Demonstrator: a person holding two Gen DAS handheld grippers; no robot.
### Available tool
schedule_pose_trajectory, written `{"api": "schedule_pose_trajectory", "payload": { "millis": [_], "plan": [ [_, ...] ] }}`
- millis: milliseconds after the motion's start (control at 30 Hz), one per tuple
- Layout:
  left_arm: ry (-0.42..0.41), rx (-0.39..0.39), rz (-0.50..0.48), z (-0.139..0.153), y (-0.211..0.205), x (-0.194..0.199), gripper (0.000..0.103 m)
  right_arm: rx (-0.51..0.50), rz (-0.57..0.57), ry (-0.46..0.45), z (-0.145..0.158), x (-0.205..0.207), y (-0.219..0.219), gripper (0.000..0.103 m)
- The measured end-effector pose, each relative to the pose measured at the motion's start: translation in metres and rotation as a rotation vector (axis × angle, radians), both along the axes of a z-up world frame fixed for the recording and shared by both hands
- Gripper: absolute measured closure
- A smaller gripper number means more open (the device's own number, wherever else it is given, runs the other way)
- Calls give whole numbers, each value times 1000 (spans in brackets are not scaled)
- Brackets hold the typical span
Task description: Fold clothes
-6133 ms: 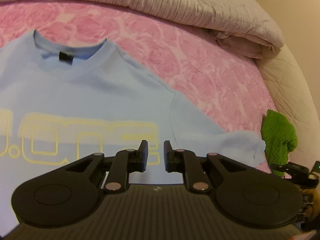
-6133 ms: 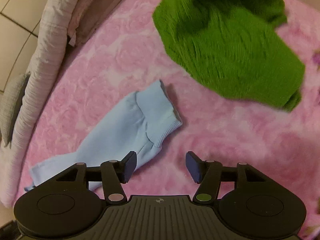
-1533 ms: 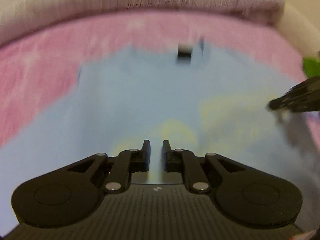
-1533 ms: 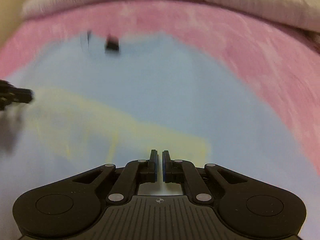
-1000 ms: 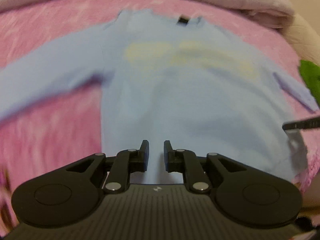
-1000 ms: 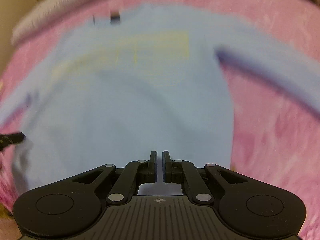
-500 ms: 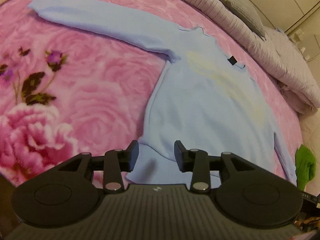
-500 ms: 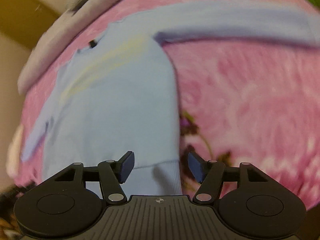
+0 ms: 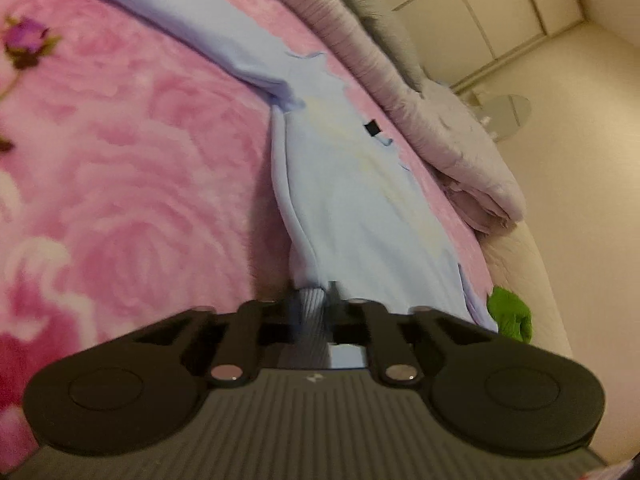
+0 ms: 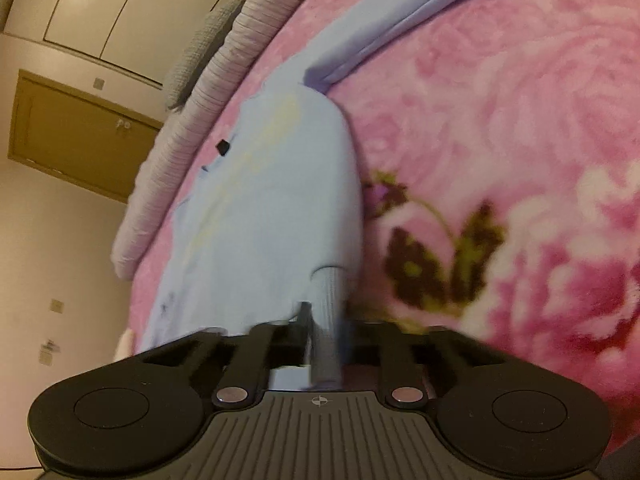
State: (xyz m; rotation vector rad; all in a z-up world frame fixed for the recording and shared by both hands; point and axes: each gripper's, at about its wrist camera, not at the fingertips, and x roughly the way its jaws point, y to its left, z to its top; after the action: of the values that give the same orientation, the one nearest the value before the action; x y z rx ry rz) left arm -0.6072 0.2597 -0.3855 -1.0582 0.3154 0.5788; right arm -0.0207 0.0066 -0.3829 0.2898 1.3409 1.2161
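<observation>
Left wrist view: my left gripper (image 9: 313, 306) is closing, and the ribbed hem (image 9: 311, 304) of the light blue sweatshirt (image 9: 360, 200) is bunched right between my fingers, pads pressing on it. The sweatshirt runs away from me flat on the pink rose blanket (image 9: 140, 184), one sleeve (image 9: 192, 24) stretched off to the upper left. Only this view gives me the green garment (image 9: 510, 314) by the far corner of the bed, the folded lilac quilt (image 9: 460, 140) and the pale cupboard doors (image 9: 480, 12) beyond.

Right wrist view: my right gripper (image 10: 326, 322) is closing too, with the hem's other corner (image 10: 328, 304) pinched between its fingers. The sweatshirt (image 10: 272, 208) lies in front, its other sleeve (image 10: 400, 16) reaching to the upper right. What this side alone shows is the brown door (image 10: 76, 136) on the wall and the dark flower print (image 10: 440, 256) on the blanket (image 10: 520, 120), just beside the sweatshirt's edge.

Half a second back, both pairs of fingers stood wide apart with the hem lying loose between them; now each has cloth clamped. Both cameras have dropped low and rolled, so the bed tilts sharply across each picture. A second ago I was over the middle of the chest with jaws nearly together and empty.
</observation>
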Motion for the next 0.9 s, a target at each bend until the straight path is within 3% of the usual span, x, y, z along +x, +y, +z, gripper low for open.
{"api": "schedule_pose_trajectory", "payload": {
  "millis": [133, 267, 433, 467, 533, 600, 633, 733, 900],
  "plan": [
    [-39, 128, -22, 24, -21, 2, 99, 77, -27, -55, 16, 0, -15, 96],
    [-80, 104, 20, 44, -40, -4, 98, 113, -59, -74, 41, -6, -30, 96],
    [169, 46, 74, 12, -51, -3, 94, -106, -42, -183, 23, -21, -30, 95],
    [185, 46, 88, 19, -56, -5, 94, -128, -48, -228, 26, -25, -32, 95],
    [251, 148, 104, 39, -70, -4, 94, -126, -72, -346, 46, -36, -37, 95],
    [313, 284, 117, 61, -86, -1, 94, -66, -77, -486, 64, -50, -38, 95],
    [322, 313, 98, 67, -91, 3, 94, -32, -73, -544, 71, -58, -39, 95],
    [332, 316, 26, 65, -101, 26, 91, -5, 37, -642, 66, -84, -25, 95],
    [451, 278, 19, 38, -114, 51, 92, -179, 131, -716, 23, -111, -10, 95]
  ]
}}
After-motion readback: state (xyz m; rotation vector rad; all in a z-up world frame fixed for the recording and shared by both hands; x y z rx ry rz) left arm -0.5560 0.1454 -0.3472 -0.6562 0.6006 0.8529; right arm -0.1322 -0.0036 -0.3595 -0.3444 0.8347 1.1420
